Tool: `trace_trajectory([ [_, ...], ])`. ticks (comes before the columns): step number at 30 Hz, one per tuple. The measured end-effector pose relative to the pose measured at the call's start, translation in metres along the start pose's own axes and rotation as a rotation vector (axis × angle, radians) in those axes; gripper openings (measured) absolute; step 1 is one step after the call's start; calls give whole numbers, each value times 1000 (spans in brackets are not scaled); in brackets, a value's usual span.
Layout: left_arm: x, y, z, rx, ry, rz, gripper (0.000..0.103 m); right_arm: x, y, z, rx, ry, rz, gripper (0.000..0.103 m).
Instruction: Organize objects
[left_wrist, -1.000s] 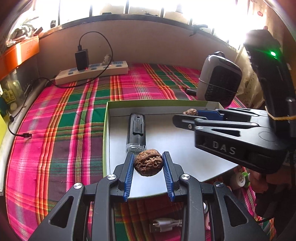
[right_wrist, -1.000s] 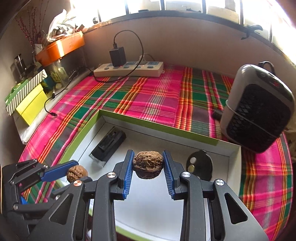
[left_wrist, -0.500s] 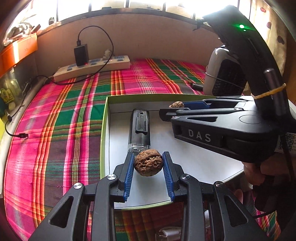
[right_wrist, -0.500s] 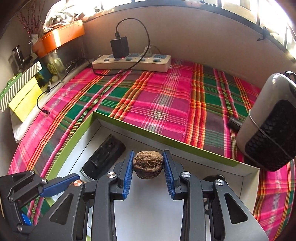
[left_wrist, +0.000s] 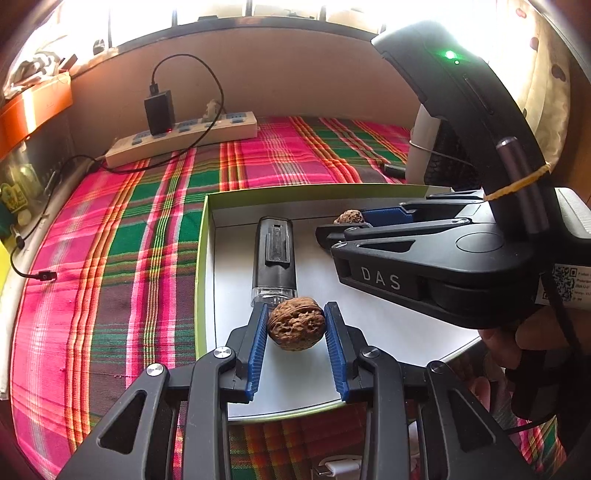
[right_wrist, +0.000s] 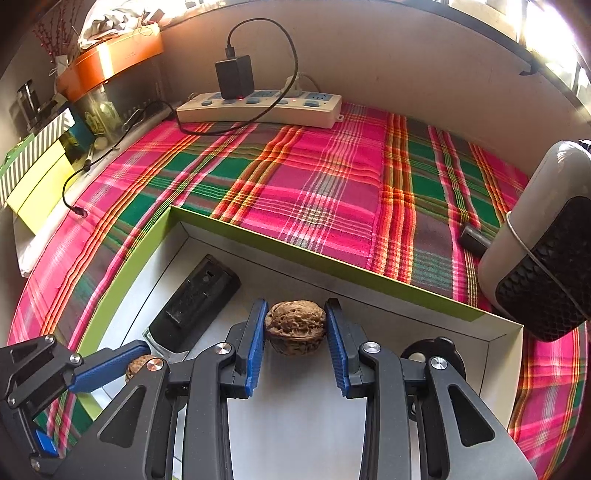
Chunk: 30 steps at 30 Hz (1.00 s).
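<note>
Left gripper (left_wrist: 296, 325) clamped on a walnut (left_wrist: 296, 328), blue pads pressed against both sides, nut held above the white floor of the box near its front edge. Right gripper (right_wrist: 295, 326) likewise closed on a second walnut (right_wrist: 295, 327), pads tight on each flank, carried over the box toward its far wall. Same right gripper seen from the left wrist view at the box's right side (left_wrist: 354, 225), its nut poking out past the blue tip.

Inside the green-rimmed box (right_wrist: 332, 269): a black oblong device (left_wrist: 274, 258) with a clear end, lying lengthwise along the left wall, clear end just behind the left-hand walnut. A black round disc (right_wrist: 417, 356) in the far right corner, mostly hidden behind the right gripper's arm.

Around the box, a pink, green and orange plaid cloth (right_wrist: 325, 184). At the cloth's far edge, a beige power strip (right_wrist: 258, 107) with a black charger (right_wrist: 234, 77) plugged in. At the right edge, a grey heater-like appliance (right_wrist: 539, 251) with a black grille. A loose cable end (left_wrist: 44, 275) at the left edge.
</note>
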<state>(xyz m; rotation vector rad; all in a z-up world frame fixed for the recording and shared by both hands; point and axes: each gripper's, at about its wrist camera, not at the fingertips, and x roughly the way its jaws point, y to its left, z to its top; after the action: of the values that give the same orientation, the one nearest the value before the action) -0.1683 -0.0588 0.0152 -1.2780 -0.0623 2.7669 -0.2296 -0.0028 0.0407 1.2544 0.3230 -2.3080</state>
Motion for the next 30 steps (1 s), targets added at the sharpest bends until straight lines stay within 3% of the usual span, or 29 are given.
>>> trace_trajectory([
  [18,-1,-1,0,1,-1,1,29,1,0,1,5,2,-18,34],
  [23,-1,-1,0,1,-1,0,29,0,-1,0,15,3,-22,44],
  [30,0,-3,1,2,2,-3,31,-1,-2,-1,29,4,-24,45],
])
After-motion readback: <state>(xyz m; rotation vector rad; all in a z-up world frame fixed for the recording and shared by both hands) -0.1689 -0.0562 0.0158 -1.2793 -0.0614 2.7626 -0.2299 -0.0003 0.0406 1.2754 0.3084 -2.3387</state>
